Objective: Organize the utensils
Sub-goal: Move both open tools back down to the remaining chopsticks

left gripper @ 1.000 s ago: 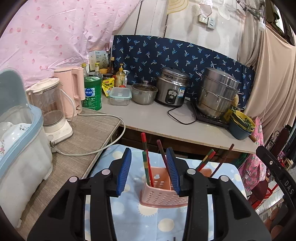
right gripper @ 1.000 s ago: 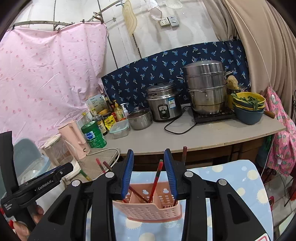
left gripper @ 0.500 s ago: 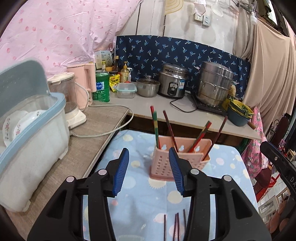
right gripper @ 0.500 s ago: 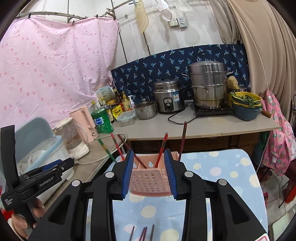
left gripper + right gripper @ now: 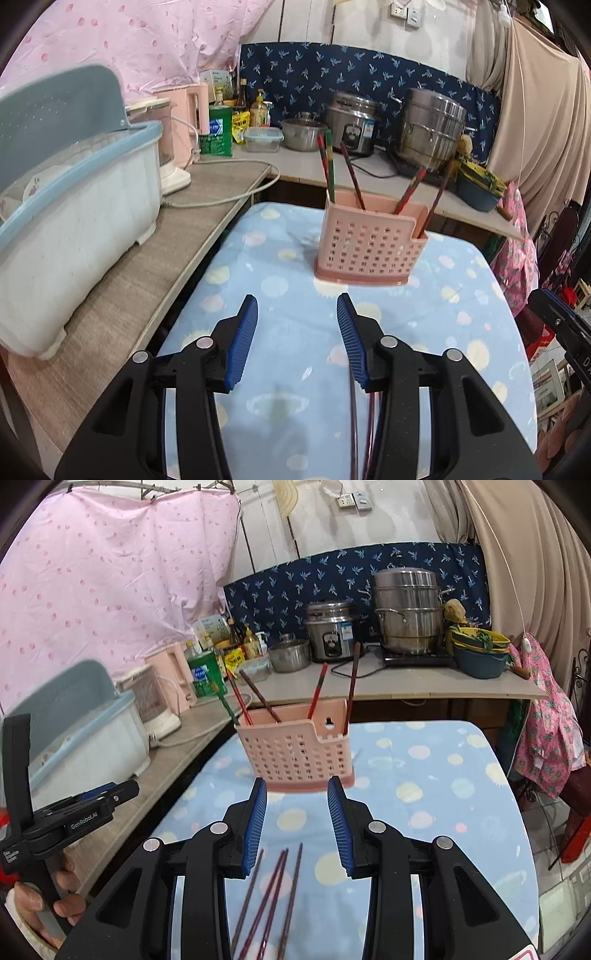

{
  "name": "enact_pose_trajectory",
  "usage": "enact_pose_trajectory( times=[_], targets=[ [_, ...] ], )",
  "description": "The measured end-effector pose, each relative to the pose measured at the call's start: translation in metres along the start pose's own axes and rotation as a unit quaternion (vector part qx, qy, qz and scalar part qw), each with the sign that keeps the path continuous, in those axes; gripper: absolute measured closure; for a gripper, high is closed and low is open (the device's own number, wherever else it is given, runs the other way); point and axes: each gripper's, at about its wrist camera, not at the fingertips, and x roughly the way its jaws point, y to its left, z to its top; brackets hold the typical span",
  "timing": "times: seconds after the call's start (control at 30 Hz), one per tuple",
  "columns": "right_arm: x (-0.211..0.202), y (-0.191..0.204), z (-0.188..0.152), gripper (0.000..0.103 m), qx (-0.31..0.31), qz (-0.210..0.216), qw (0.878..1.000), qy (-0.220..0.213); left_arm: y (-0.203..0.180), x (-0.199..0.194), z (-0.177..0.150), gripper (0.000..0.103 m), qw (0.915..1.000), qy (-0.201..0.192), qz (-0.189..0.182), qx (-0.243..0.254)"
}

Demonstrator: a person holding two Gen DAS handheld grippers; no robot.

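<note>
A pink perforated utensil holder (image 5: 369, 251) (image 5: 295, 753) stands on the blue dotted tablecloth (image 5: 450, 317) (image 5: 424, 775). Several red and dark chopsticks (image 5: 327, 166) (image 5: 317, 690) lean inside it. More dark chopsticks (image 5: 273, 890) (image 5: 354, 424) lie loose on the cloth, below and between the right gripper's fingers and partly under the left gripper's right finger. My left gripper (image 5: 295, 299) is open and empty, short of the holder. My right gripper (image 5: 297, 781) is also open and empty, its tips just before the holder's base. A hand (image 5: 62, 904) holds the left gripper's body (image 5: 74, 812).
A white and blue dish box (image 5: 74, 221) sits on the wooden counter at left, with a blender (image 5: 166, 155) and a pink kettle (image 5: 188, 110) behind. The back counter carries a rice cooker (image 5: 332, 631), a steamer pot (image 5: 410, 609) and stacked bowls (image 5: 480, 650). A power cord (image 5: 229, 199) trails there.
Both grippers have drawn back and down from the holder, which now stands farther ahead. The loose chopsticks on the cloth have come into view. The left jaws stand slightly wider.
</note>
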Motion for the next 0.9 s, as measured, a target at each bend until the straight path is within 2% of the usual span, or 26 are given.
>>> enact_pose_trajectory(
  times=[0.57, 0.9],
  targets=[
    [-0.011, 0.008, -0.103, 0.069, -0.032, -0.018, 0.997, 0.07, 0.008, -0.002, -0.1, 0.06, 0.9978, 0.065, 0.008, 0.003],
    [0.001, 0.019, -0.165, 0.069, -0.036, -0.008, 0.991, 0.129, 0.004, 0.003, -0.139, 0.06, 0.9948, 0.101, 0.004, 0.006]
  ],
)
